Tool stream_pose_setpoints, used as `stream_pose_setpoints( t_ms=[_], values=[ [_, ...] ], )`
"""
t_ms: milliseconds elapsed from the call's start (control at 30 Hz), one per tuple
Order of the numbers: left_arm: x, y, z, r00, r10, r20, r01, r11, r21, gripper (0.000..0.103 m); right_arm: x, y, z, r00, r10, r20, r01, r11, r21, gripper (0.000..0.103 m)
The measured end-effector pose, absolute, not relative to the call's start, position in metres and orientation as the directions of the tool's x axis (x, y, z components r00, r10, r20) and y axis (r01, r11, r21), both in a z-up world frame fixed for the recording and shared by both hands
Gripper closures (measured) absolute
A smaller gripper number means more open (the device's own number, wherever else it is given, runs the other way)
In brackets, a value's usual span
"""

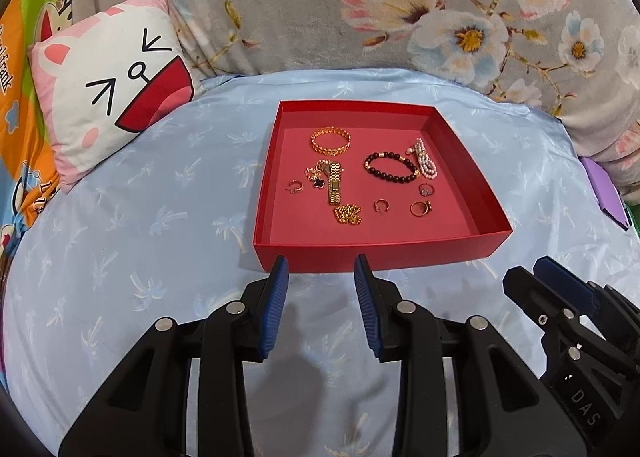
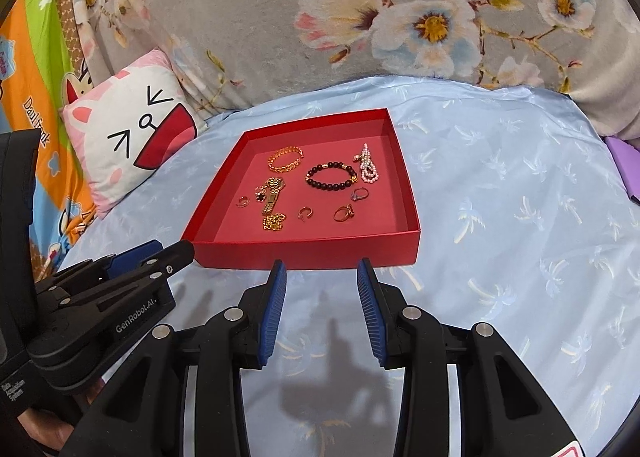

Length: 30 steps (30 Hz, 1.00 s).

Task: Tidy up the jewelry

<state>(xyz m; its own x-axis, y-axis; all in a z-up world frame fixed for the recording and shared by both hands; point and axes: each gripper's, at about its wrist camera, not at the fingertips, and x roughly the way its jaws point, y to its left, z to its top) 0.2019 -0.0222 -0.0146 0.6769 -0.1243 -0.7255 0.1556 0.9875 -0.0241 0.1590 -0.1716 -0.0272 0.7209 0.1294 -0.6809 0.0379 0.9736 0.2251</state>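
A shallow red box point(image 1: 380, 249) point(image 2: 308, 255) sits on a pale blue bedsheet and holds the jewelry. Inside lie a gold chain bracelet point(image 1: 331, 140) point(image 2: 285, 159), a gold watch point(image 1: 334, 181) point(image 2: 273, 195), a dark bead bracelet point(image 1: 390, 166) point(image 2: 331, 177), a pearl strand point(image 1: 425, 159) point(image 2: 368, 169), a gold chain heap point(image 1: 348, 214) point(image 2: 274, 222) and several small rings. My left gripper point(image 1: 322, 263) hovers open just before the box's near wall, nothing between its fingers. My right gripper point(image 2: 322, 267) is likewise open and empty at the near wall.
A cat-face cushion point(image 1: 108, 93) point(image 2: 132, 125) leans at the back left. A grey floral blanket point(image 1: 360, 5) point(image 2: 360, 17) rises behind the box. A purple object point(image 1: 602, 187) point(image 2: 624, 161) lies at the right edge. The sheet point(image 1: 160, 217) spreads left of the box.
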Motion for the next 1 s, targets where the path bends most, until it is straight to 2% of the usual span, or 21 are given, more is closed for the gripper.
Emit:
stream_pose_setpoints(
  t_ms=[167, 233, 300, 533, 800, 1000],
  values=[
    [0.201, -0.025, -0.019, 0.682, -0.101, -0.724, 0.146, 0.989, -0.001, 0.069, 0.161, -0.168, -0.028, 0.726, 0.105, -0.679, 0.041, 0.980, 0.195, 0.062],
    [0.200, -0.027, -0.020, 0.687, -0.096, -0.720, 0.146, 0.989, 0.007, 0.064, 0.161, -0.167, -0.030, 0.725, 0.102, -0.681, 0.043, 0.980, 0.193, 0.060],
    [0.198, -0.028, -0.020, 0.695, -0.090, -0.713, 0.143, 0.990, 0.014, 0.054, 0.162, -0.167, -0.032, 0.722, 0.099, -0.685, 0.048, 0.980, 0.192, 0.058],
    [0.194, -0.033, -0.019, 0.716, -0.049, -0.696, 0.131, 0.989, 0.066, 0.046, 0.163, -0.167, -0.035, 0.723, 0.082, -0.686, 0.060, 0.982, 0.180, 0.053],
    [0.194, -0.025, -0.020, 0.727, 0.007, -0.686, 0.074, 0.993, 0.088, 0.023, 0.160, -0.169, -0.035, 0.741, -0.010, -0.672, 0.118, 0.986, 0.116, 0.035],
    [0.195, -0.022, -0.025, 0.723, 0.030, -0.690, 0.056, 0.993, 0.101, 0.017, 0.162, -0.172, -0.040, 0.736, -0.019, -0.677, 0.134, 0.984, 0.118, 0.029]
  ],
)
